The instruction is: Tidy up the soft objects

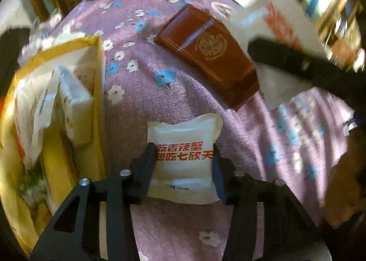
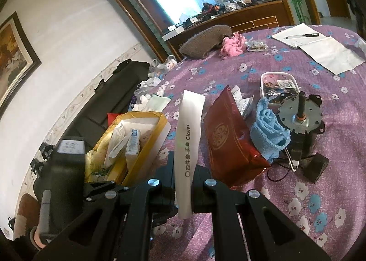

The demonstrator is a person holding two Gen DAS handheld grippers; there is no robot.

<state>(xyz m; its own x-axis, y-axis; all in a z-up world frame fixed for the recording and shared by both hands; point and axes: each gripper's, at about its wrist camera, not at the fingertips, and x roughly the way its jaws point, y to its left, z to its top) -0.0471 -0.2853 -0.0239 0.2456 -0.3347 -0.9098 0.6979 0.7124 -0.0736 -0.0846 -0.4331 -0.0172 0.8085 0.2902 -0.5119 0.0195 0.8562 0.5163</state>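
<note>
My left gripper [image 1: 183, 158] is shut on a white wipe packet [image 1: 183, 133] with red Chinese lettering, held just above the purple flowered tablecloth. The yellow box [image 1: 96, 82] holding several white tissue packs stands to its left. My right gripper [image 2: 183, 169] is shut on a long white glove packet [image 2: 188, 128] printed "Gloves", held upright on edge beside the same yellow box [image 2: 146, 146]. The right gripper's arm [image 1: 297, 62] and its white packet [image 1: 274, 25] show blurred at the upper right of the left wrist view.
A dark red foil pouch [image 1: 205, 55] lies mid-table, also in the right wrist view [image 2: 228, 139]. A rolled blue towel [image 2: 267, 133] leans on a grey motor [image 2: 302, 114]. Further back are a pink cloth [image 2: 232, 43], a brown knit item [image 2: 203, 41] and papers with a pen [image 2: 320, 46].
</note>
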